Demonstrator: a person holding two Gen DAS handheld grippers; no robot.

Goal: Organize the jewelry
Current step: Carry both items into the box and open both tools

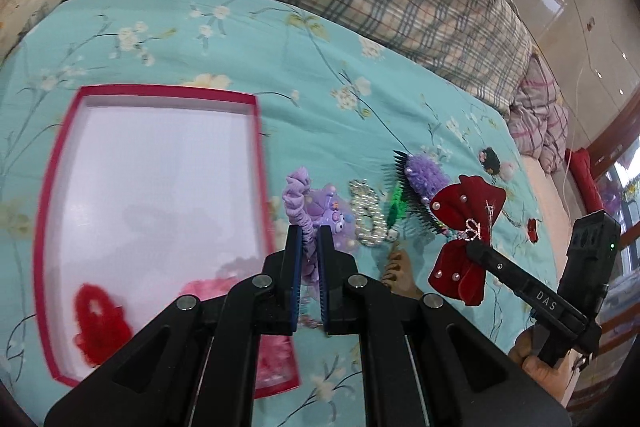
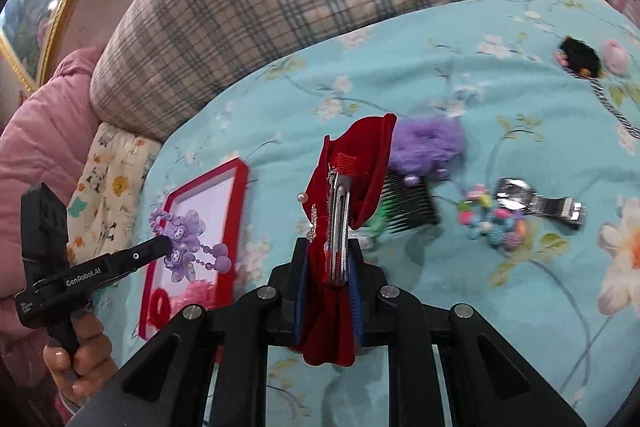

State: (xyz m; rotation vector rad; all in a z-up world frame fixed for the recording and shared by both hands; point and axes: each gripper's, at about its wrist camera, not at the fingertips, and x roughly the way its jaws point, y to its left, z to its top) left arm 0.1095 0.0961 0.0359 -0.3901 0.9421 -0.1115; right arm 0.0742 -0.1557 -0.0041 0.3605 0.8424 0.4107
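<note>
Velvet, deep red, filled the right gripper [image 2: 329, 269]: its jaws were pinched on the red bow hair clip [image 2: 352, 183], with the metal clasp standing up between the pads and the bow's lobes flopping above and below. The left gripper [image 1: 309, 259] was closed almost completely on the purple hair tie [image 1: 298, 193], whose cartoon charms and bead strand [image 2: 212, 259] dangled free beside the fingertips.

Just left of the left tool lay the pink-rimmed box [image 1: 256, 131], white inside, with a red fuzzy piece [image 1: 98, 323] and a pink one [image 1: 212, 287] already at its near end. To the right on the turquoise floral bedspread [image 1: 200, 39] waited a pearl clip [image 1: 366, 215], a black comb with purple trim [image 1: 420, 179], and, in the right wrist view, a multicoloured bead bracelet [image 2: 492, 223] and a silver watch [image 2: 536, 201].

The risks looked plain. The hair tie was held by a thin loop, so a swing toward the box could let it slip, or the hanging beads could catch on the rim. The bow's grip sat partly on soft fabric, so it might twist or slide out. Both tools were near each other, and reaching for the box together could knock them, or drag the light box across the soft bedding.
</note>
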